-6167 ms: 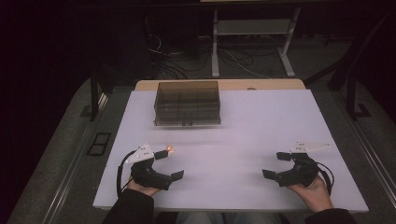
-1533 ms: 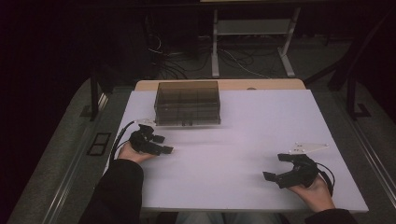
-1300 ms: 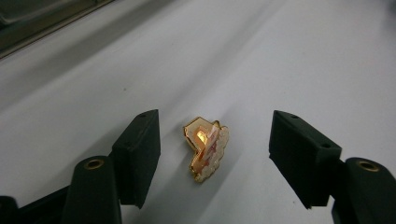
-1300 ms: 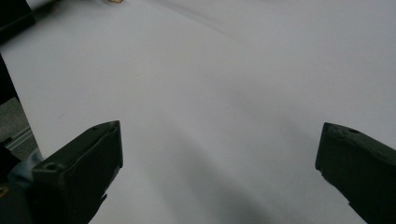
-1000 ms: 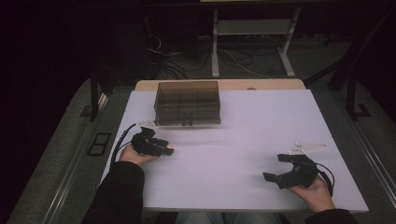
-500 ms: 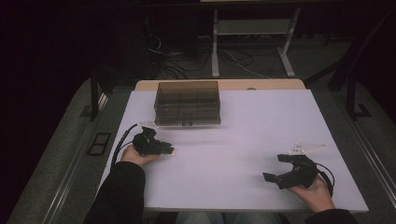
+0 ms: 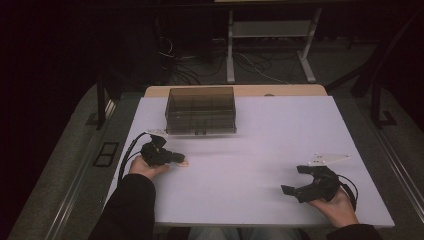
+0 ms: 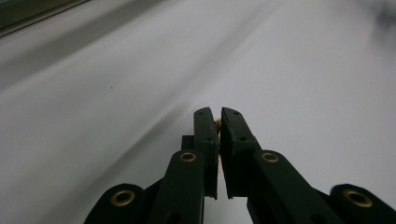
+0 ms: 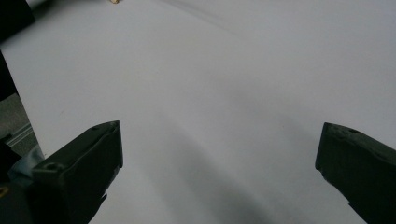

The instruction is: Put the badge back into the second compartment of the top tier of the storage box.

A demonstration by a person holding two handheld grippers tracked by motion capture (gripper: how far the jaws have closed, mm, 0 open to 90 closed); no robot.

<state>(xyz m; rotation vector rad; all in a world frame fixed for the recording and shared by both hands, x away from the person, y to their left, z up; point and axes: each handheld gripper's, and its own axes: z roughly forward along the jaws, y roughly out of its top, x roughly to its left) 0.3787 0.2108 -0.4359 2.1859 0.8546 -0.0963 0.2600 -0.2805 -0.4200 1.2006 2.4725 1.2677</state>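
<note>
While the left gripper (image 7: 181,160) rests low on the white table (image 7: 280,130) at its left side, its jaws have just been closing and now pinch a small tan object (image 7: 183,162), which shows as a pale speck at the jaw tips in the high view. From the left gripper view the two black jaws of that gripper (image 8: 219,119) stand almost together, with only a sliver of the tan object (image 8: 217,123) visible in the narrow slit between the pads; its shape and kind cannot be made out. A smoky clear compartment box (image 7: 201,110) stands on the table just beyond the left gripper, apart from it, and nothing lies between them. Well apart, near the table's front right corner, the right gripper (image 7: 303,180) sits in the person's hand with its jaws spread wide and nothing between them; the right gripper view shows bare table between the two jaws of this gripper (image 9: 219,154). Dim lighting leaves the box's contents hard to read.
</note>
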